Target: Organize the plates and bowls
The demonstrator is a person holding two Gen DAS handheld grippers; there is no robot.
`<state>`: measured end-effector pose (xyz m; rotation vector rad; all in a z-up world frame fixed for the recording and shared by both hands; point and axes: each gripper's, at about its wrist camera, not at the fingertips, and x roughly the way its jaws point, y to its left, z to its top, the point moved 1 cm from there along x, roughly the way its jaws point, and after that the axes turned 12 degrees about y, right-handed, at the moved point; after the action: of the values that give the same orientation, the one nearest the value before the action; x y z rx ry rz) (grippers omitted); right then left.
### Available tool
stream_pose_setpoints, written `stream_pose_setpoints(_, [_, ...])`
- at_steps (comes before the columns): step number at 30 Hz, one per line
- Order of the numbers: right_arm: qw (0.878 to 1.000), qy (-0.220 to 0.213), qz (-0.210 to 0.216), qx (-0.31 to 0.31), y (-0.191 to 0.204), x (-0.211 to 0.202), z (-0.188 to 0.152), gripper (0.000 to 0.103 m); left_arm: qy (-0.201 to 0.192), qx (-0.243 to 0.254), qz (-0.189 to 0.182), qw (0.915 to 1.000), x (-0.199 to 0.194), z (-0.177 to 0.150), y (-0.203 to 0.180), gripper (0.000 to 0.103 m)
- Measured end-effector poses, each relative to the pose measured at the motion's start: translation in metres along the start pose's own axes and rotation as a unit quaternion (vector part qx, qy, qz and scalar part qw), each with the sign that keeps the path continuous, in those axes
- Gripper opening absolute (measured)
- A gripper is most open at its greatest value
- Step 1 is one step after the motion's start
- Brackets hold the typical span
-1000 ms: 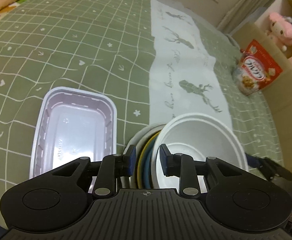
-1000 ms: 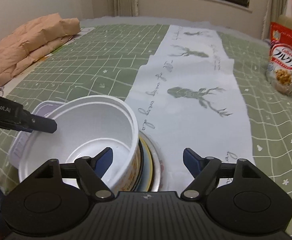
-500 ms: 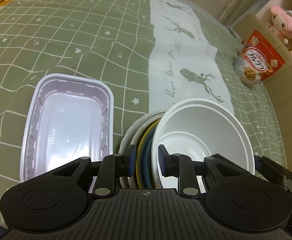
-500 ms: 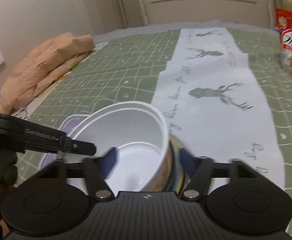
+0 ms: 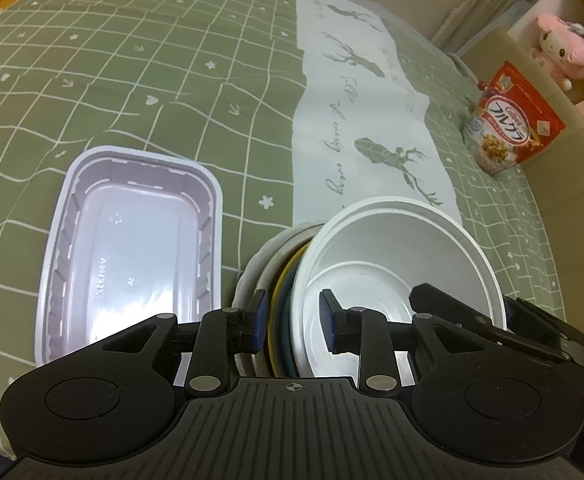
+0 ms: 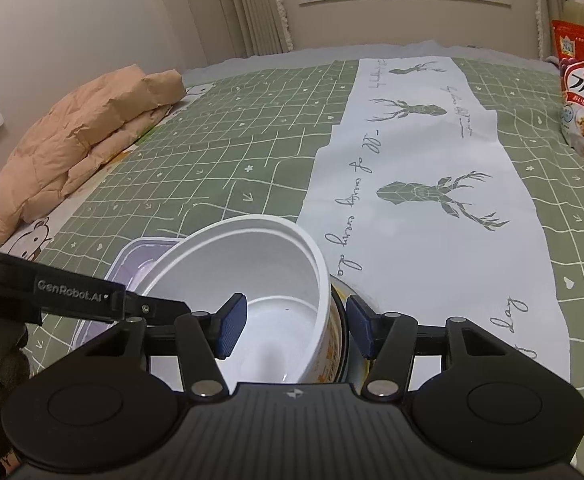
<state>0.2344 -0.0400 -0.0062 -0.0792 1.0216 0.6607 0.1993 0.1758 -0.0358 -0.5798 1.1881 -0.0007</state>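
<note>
**Right Gripper Closing on Bowl Wall; Stack Braced by Left**

The right gripper [image 6: 294, 330] has just been closing. A second ago its jaws stood wide; now they straddle the near wall of the white bowl [image 6: 251, 280], one pad inside, one outside. Firm pad contact cannot be confirmed: a sliver of gap shows on each side.

The left gripper [image 5: 294, 320] has narrowed and reopened to about half width. It spans the rims of the plate stack [image 5: 275, 280] and the bowl's left edge; pressure cannot be confirmed.

The bowl sits atop the stack on the green checked cloth [image 5: 131, 60], beside the empty lilac tray [image 5: 131, 248].

Assessment: the bowl appears about to be lifted clear.
</note>
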Motion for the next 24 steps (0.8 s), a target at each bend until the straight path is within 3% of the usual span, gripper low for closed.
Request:
stream_pose_setpoints(5, [1.000,0.004,0.009,0.007,-0.004,0.000,0.002,0.054,-0.015,0.003,-0.022,0.9997,-0.013,-0.005,-0.001,0.026])
stream_pose_setpoints(15, [1.000,0.005,0.018,0.014,-0.008,-0.002,0.000,0.054,-0.020,-0.001,-0.009,0.9998,-0.015,-0.003,-0.004,0.026])
stream_pose_setpoints(24, [0.999,0.019,0.008,0.030,-0.021,0.005,-0.006,0.048,-0.034,0.039,0.015,0.9986,-0.018,-0.003,-0.028,0.028])
